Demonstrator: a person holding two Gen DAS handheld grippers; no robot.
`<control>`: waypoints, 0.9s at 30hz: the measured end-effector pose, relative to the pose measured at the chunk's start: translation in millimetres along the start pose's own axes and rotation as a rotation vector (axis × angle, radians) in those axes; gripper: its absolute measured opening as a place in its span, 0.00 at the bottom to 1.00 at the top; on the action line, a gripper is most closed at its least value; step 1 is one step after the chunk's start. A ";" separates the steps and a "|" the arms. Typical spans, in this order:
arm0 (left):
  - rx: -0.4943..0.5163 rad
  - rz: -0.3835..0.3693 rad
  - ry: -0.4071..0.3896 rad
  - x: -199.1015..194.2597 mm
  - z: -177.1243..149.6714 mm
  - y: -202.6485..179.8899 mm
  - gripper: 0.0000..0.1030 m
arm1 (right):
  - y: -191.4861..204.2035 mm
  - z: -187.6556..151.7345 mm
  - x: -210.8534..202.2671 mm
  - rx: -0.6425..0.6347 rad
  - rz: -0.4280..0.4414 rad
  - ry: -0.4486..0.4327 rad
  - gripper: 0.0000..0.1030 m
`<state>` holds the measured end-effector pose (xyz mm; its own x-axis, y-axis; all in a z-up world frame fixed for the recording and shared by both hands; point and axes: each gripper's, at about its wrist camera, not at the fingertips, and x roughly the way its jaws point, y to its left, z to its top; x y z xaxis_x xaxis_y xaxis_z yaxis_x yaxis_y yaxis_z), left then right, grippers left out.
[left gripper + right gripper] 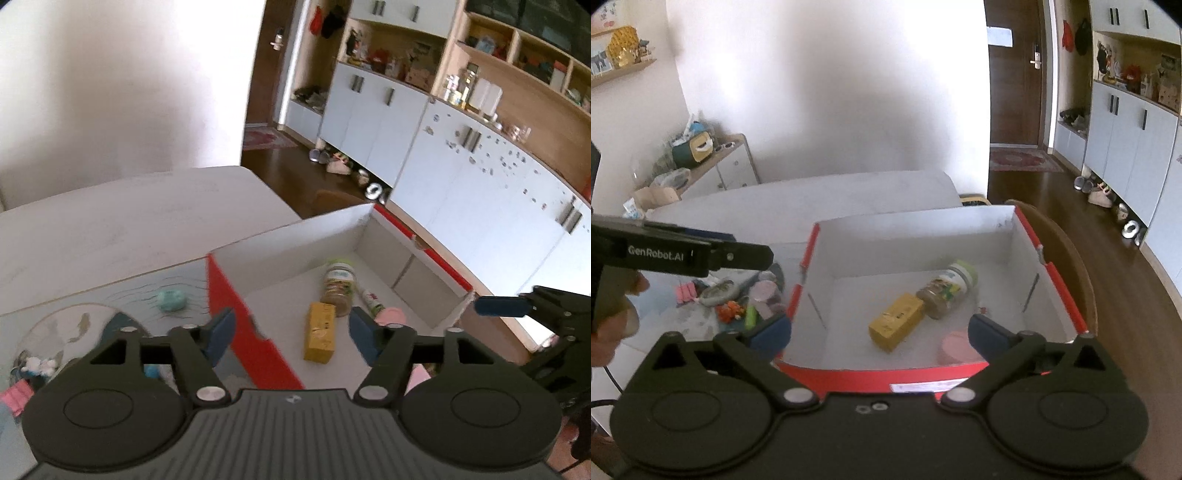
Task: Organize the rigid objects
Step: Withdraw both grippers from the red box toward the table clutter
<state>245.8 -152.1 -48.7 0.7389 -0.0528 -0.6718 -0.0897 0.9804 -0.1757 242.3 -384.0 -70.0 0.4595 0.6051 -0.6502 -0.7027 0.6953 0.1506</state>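
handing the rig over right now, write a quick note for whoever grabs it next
Left gripper: open, empty, above the box's left wall.
Right gripper: open wide, empty, over the box's near edge.
Red-and-white cardboard box holds a yellow carton lying flat, a glass jar on its side touching it, a pink-capped bottle and a pink lid.
Done: those four are boxed.
Left: loose items on the table left of the box, such as a teal object and a clutter pile.
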 end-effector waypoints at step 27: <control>-0.042 0.145 -0.040 -66.6 -69.5 154.0 0.80 | 137.6 -10.2 37.2 0.028 0.048 -0.030 1.00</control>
<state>136.3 -10.9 -81.0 0.7422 0.0968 -0.6631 -0.2243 0.9683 -0.1097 157.2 -269.7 -81.1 0.4421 0.6489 -0.6193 -0.7092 0.6756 0.2016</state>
